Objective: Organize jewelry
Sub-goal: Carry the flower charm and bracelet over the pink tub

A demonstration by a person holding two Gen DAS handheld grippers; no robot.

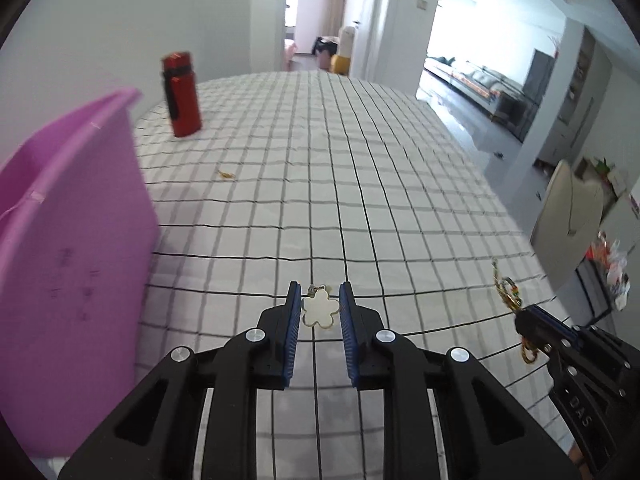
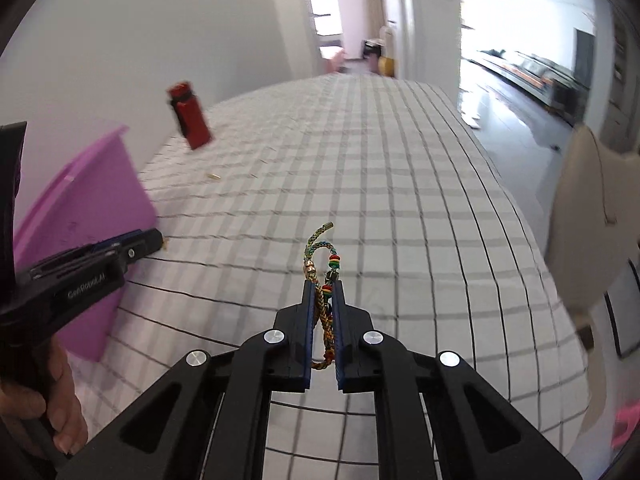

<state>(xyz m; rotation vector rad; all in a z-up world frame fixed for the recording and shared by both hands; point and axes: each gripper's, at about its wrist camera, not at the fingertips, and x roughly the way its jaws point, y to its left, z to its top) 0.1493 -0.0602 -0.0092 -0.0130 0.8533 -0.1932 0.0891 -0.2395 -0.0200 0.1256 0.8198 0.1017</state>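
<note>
My left gripper (image 1: 319,307) is shut on a cream flower-shaped pendant (image 1: 319,309) and holds it above the checked tablecloth (image 1: 320,184). My right gripper (image 2: 322,312) is shut on a braided multicoloured bracelet (image 2: 320,280) with small beads, whose end curls up past the fingertips. The right gripper with the bracelet also shows at the right edge of the left wrist view (image 1: 532,320). The left gripper shows at the left of the right wrist view (image 2: 120,248), beside a pink plastic bin (image 2: 88,216). The bin stands at the left (image 1: 68,240). A cream necklace bust stand (image 1: 572,216) stands at the right.
A red bottle (image 1: 182,94) stands at the far left of the table. A small gold item (image 1: 226,175) lies on the cloth in front of it. The table's right edge drops off to the room floor.
</note>
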